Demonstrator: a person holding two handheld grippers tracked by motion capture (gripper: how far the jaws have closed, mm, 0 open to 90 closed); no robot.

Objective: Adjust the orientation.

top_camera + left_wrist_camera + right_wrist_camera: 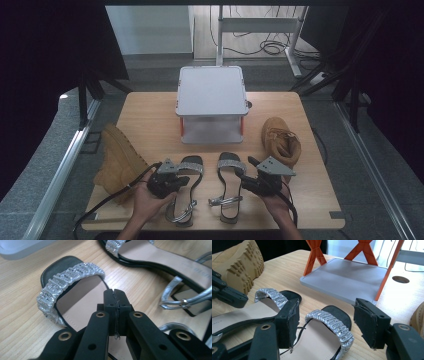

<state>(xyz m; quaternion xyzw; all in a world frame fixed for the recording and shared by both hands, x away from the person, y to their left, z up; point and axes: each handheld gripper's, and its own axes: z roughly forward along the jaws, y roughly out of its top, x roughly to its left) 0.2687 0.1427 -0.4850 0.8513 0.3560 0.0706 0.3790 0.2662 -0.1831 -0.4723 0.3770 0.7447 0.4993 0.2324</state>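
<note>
Two black sandals with silver toe straps lie side by side at the table's front. The left sandal sits under my left gripper, whose jaws are shut pad to pad just above its insole, with nothing held. My right gripper is open, its pads standing wide on either side of the right sandal's silver strap without pressing on it. The left gripper also shows at the left edge of the right gripper view.
A grey two-tier shelf with orange supports stands behind the sandals. One tan boot lies on its side at the left, sole showing. The other tan boot rests at the right. The table edge is close in front.
</note>
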